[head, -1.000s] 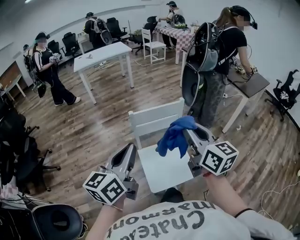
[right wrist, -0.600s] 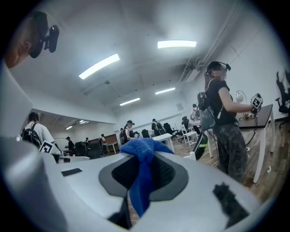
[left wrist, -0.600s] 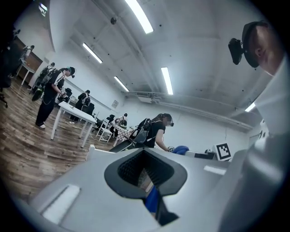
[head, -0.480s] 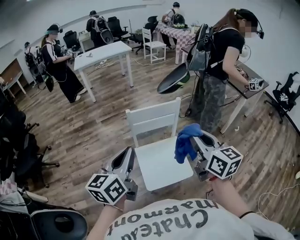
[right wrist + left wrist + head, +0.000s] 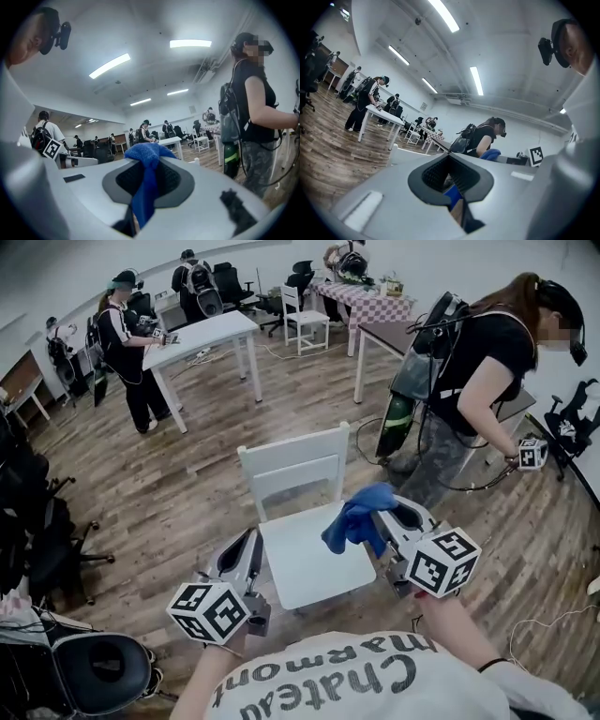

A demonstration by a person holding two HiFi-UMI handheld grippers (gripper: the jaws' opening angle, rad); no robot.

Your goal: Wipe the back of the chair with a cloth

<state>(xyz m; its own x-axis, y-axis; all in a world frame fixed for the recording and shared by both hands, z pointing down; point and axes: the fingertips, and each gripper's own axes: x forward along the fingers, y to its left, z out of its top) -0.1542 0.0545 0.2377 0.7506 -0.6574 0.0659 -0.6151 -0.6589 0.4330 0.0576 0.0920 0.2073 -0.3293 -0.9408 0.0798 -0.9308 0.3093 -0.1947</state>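
A white wooden chair stands in front of me in the head view, its slatted back (image 5: 291, 465) on the far side and its seat (image 5: 305, 568) towards me. My right gripper (image 5: 382, 521) is shut on a blue cloth (image 5: 356, 518), which hangs bunched over the seat's right side, nearer than the back and not touching it. In the right gripper view the cloth (image 5: 147, 157) sticks up between the closed jaws. My left gripper (image 5: 251, 547) hovers at the seat's left front corner, shut, holding nothing; the left gripper view shows its jaws (image 5: 450, 180) together.
A person with a backpack (image 5: 487, 381) bends over a table just right of the chair. A white table (image 5: 202, 338) with another person (image 5: 127, 334) stands at the back left. Black office chairs (image 5: 37, 549) line the left side. Wooden floor surrounds the chair.
The cloth in my right gripper has come back from the right end of the chair's back to above the seat. The person on the right has bent lower. My left gripper has barely moved.
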